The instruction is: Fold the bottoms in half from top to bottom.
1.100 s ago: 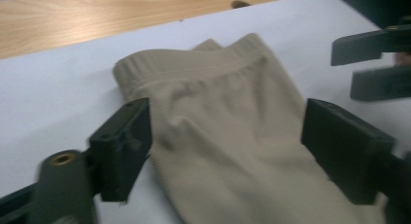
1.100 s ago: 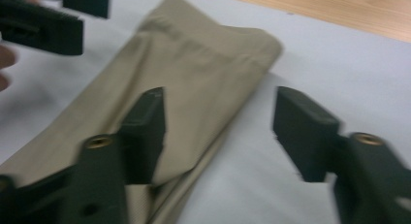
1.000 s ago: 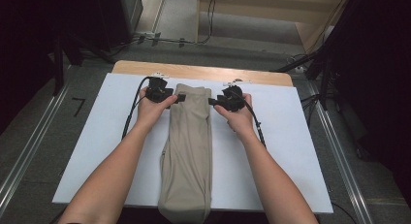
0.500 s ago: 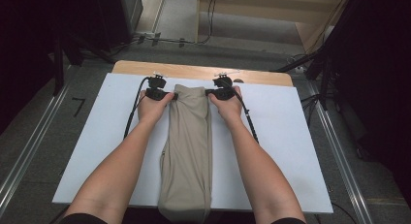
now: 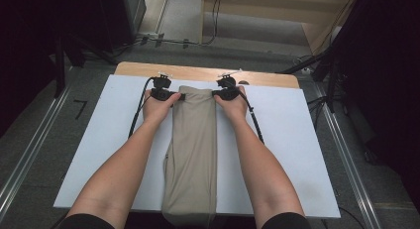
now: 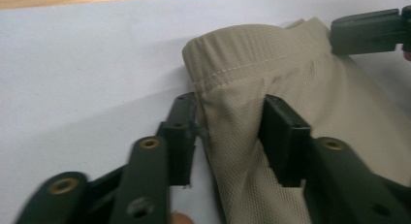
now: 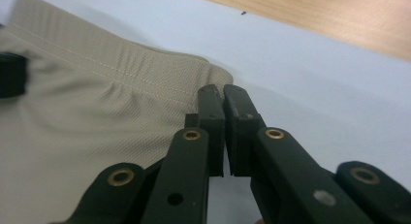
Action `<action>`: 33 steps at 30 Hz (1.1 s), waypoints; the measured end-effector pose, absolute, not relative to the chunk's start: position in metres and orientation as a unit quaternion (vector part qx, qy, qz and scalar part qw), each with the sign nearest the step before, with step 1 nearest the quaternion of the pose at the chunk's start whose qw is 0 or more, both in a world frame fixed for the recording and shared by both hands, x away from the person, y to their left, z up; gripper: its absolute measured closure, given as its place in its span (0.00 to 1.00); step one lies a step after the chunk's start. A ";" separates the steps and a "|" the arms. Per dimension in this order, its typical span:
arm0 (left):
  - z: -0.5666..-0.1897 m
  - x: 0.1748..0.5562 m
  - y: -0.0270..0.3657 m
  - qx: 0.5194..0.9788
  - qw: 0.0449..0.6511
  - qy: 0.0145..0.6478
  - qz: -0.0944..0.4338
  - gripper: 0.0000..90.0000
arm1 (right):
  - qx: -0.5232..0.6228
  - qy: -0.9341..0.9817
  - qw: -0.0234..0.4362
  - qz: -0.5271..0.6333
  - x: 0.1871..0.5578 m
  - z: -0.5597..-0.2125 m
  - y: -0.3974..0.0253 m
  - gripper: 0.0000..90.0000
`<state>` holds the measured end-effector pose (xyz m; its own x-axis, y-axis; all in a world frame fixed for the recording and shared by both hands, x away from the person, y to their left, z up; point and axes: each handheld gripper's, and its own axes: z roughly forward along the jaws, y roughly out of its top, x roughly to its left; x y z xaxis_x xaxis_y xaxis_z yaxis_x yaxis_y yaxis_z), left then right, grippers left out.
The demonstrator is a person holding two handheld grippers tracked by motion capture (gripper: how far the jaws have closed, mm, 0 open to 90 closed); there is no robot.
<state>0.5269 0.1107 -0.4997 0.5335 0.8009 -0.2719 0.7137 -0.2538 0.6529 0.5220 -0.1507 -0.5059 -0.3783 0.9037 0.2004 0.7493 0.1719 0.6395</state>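
Gripping both far corners of the folded beige trousers lying lengthwise on the bench. Left claw is half open, straddling the waistband's corner fabric; close it fully before lifting. Right claw looks pinched nearly closed at the waistband's edge, fabric between its jaws uncertain.

Black hand-held gripper jaws with brass rivets, trailing black cables

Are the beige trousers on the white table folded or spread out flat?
Folded. The trousers lie as one narrow strip, the legs stacked lengthwise, waistband at the far end between both tongs, on the white table.
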 end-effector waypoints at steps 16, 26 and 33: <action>-0.499 0.530 0.123 0.787 0.367 0.494 0.047 0.91 | 0.522 0.764 0.117 0.361 0.529 -0.499 -0.135 0.92; -0.502 0.533 0.131 0.777 0.380 0.501 0.016 0.95 | 0.525 0.763 0.080 0.370 0.532 -0.509 -0.136 0.64; -0.501 0.531 0.129 0.789 0.378 0.484 0.015 0.99 | 0.530 0.763 0.064 0.363 0.531 -0.508 -0.131 0.90</action>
<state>0.5314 0.1287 -0.5013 0.5312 0.7750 -0.3423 0.7523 -0.2457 0.6112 0.5308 -0.1310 -0.5075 -0.4292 0.8564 0.2871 0.7634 0.1741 0.6221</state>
